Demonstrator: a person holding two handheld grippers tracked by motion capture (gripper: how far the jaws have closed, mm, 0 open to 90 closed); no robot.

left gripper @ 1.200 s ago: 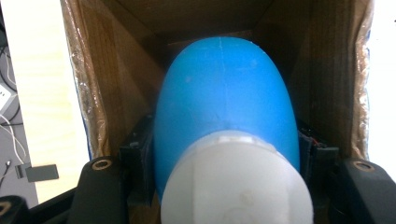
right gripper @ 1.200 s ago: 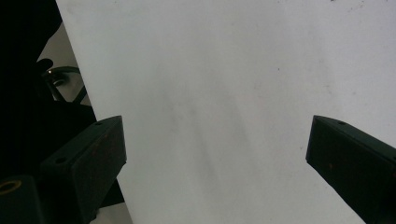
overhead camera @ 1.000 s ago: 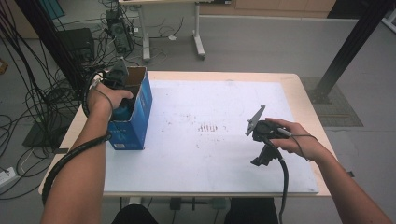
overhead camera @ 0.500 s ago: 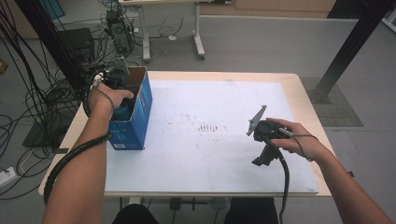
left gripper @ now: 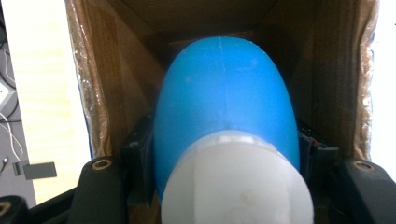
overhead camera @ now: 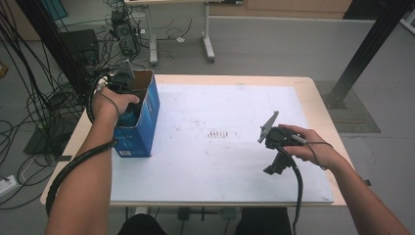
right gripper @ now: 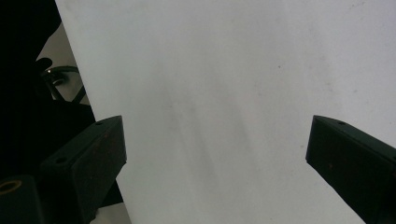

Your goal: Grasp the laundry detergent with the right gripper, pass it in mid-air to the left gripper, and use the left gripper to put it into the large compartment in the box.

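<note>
White table (overhead camera: 205, 166), blue bottle (left gripper: 224, 107) down inside box (overhead camera: 142, 122), clamped by left gripper (left gripper: 224, 186), right gripper (right gripper: 215, 154) idling wide over mat, so probably mid-packing, next just needs letting go and pulling out.

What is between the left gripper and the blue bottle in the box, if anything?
Nothing visible. In the left gripper view the left gripper is already shut on the blue bottle, one jaw on each side of its body, with the bottle inside the open cardboard box. The box walls stand beside the jaws, not between them and the bottle.

Even daylight, overexposed tabletop glare, near objects blurred
</note>
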